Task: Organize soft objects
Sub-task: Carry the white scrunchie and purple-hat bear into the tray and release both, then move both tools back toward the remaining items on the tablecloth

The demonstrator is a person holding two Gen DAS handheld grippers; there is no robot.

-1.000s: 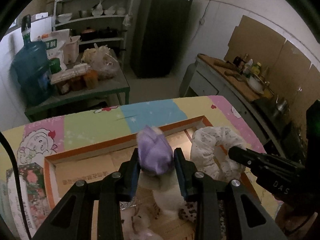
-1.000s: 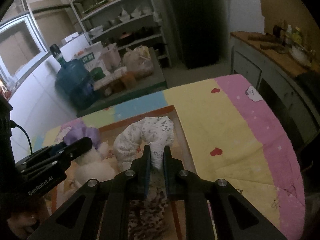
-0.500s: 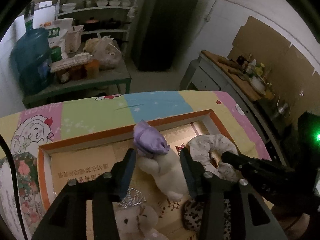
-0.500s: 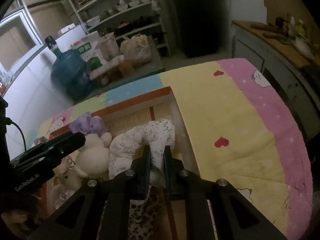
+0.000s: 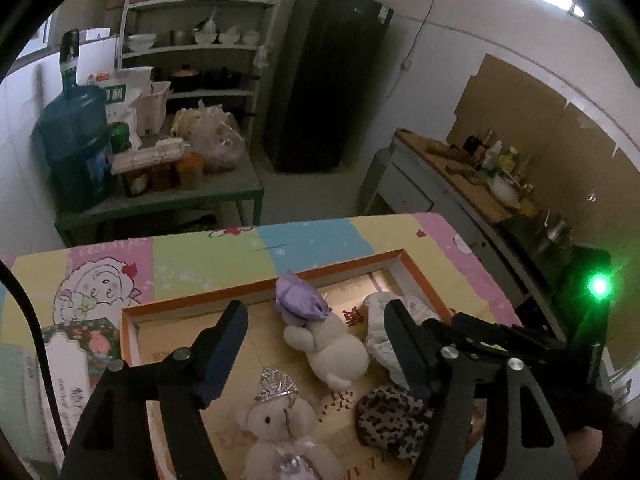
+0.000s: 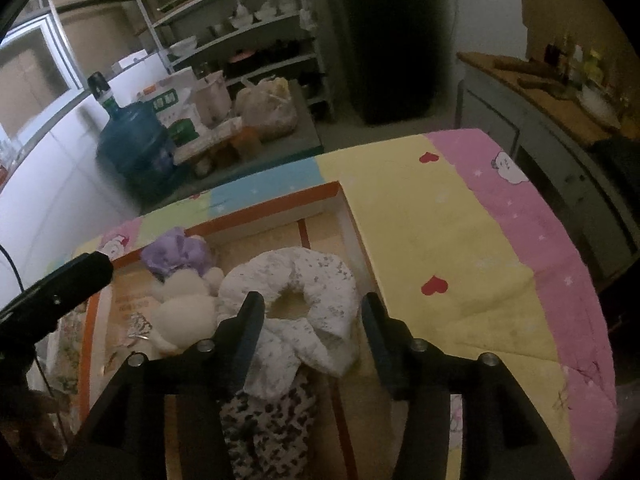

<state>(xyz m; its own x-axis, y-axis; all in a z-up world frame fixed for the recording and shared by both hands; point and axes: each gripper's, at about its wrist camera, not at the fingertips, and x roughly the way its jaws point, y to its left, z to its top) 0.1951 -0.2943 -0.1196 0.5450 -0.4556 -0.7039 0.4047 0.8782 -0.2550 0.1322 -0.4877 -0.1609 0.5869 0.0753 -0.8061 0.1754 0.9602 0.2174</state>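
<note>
Left wrist view | left gripper [image 5: 316, 340] jaws just opened, wide, empty | right gripper [image 6: 312, 320] just released ring pillow [image 6: 304, 284] | plush [image 5: 320, 340] now lying in box [image 5: 132, 312], beside pillow | bare quilt [image 6: 460, 240] beyond box's right edge

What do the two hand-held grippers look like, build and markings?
Both the left hand-held gripper and the right hand-held gripper are matte black, with angular two-finger frames, silver screw heads at the joints and dark blue finger pads. The right unit's body shows a lit green LED. A black cable trails beside the left one.
</note>
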